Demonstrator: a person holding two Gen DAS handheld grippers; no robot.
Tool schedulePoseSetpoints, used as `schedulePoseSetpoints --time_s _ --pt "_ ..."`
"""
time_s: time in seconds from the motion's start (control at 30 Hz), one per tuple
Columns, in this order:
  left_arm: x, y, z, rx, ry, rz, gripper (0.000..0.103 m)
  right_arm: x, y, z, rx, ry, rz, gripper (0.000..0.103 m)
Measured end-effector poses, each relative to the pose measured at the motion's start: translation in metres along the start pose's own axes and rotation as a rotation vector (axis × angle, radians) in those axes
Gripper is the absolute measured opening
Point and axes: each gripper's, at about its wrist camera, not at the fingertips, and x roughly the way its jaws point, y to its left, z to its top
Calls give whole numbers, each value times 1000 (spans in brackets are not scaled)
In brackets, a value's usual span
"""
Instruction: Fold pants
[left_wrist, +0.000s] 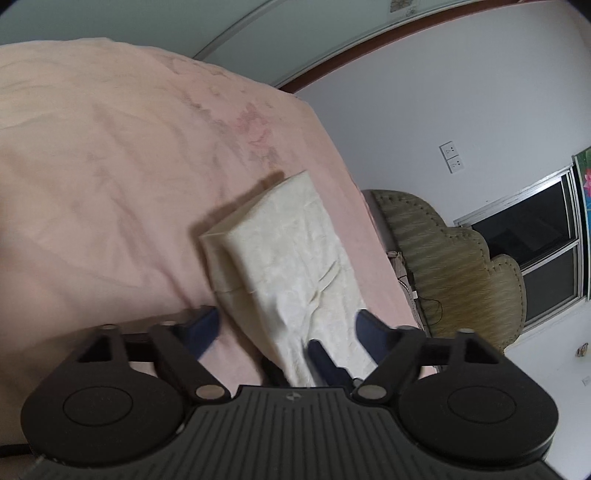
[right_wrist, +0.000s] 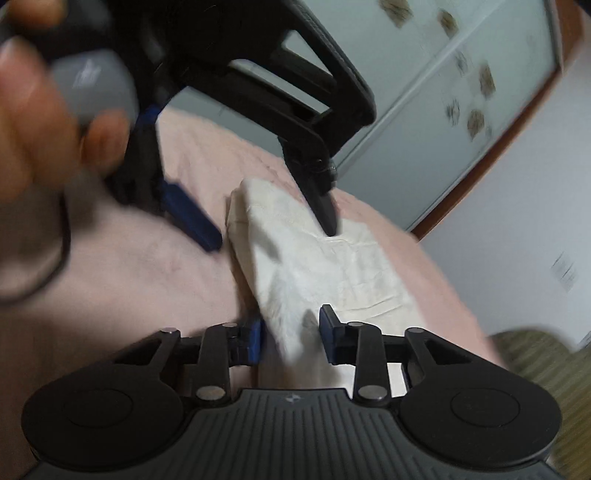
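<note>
The cream pants (left_wrist: 288, 243) lie folded into a thick oblong on the pink bedsheet (left_wrist: 110, 166). My left gripper (left_wrist: 286, 325) stands open wide, its blue fingers (left_wrist: 207, 328) astride the near end of the bundle without pressing it. In the right wrist view the left gripper (right_wrist: 264, 223) hovers over the far part of the pants (right_wrist: 332, 266), one finger on each side. My right gripper (right_wrist: 291, 326) is narrowly shut on the near corner of the pants, which rises between its blue pads (right_wrist: 256, 336). This view is blurred.
A person's hand (right_wrist: 37, 110) holds the left gripper's handle. The bed's edge runs close along the right of the pants. Beyond it stand a beige tufted headboard (left_wrist: 443, 266), a dark window (left_wrist: 535, 240), wall sockets (left_wrist: 452, 157) and pale wardrobe doors (right_wrist: 443, 92).
</note>
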Motion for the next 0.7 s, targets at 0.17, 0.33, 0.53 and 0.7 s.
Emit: schedulePoseSetpoints --time_s 0.17,0.33,0.53,0.7 --pt "25 -15 4 -24 -41 8 98 -13 -58 -2 430 -62 168 26" --pt "54 -27 8 -8 -51 36 100 -31 -86 -11 558 -97 370 27" --pt "66 -44 0 181 -87 105 88 -31 -126 -37 670 -23 129 27" --pt "70 -46 -19 386 -155 222 40 1 -121 -70 720 112 83 26"
